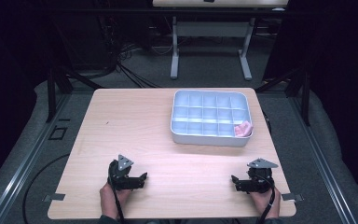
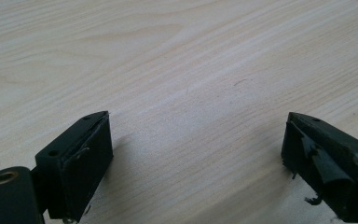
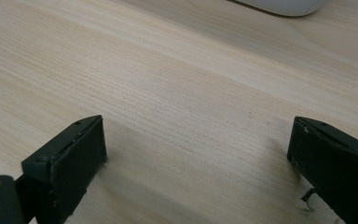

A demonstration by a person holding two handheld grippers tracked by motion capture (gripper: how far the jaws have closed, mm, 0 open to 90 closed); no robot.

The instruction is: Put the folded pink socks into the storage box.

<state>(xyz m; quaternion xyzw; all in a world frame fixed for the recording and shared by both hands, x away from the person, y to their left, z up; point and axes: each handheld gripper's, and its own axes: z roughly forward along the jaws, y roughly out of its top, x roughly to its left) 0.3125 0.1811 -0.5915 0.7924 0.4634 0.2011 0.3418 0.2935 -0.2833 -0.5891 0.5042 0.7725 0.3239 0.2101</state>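
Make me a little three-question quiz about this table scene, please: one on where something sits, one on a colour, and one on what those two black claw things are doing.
1. Where does the pink item lie?
A. In the tray's near right corner compartment
B. On the bare table
C. Between the left gripper's jaws

2. What colour is the divided tray?
A. Red
B. Pale grey-white
C. Black

3. How do the left gripper and right gripper stand?
A. Both shut on the pink item
B. One open, one shut
C. Both open and empty

Answers: 1 A, the high view shows it in that corner compartment. 2 B, its walls look pale. 3 C, both gripper views show jaws wide apart over bare wood.
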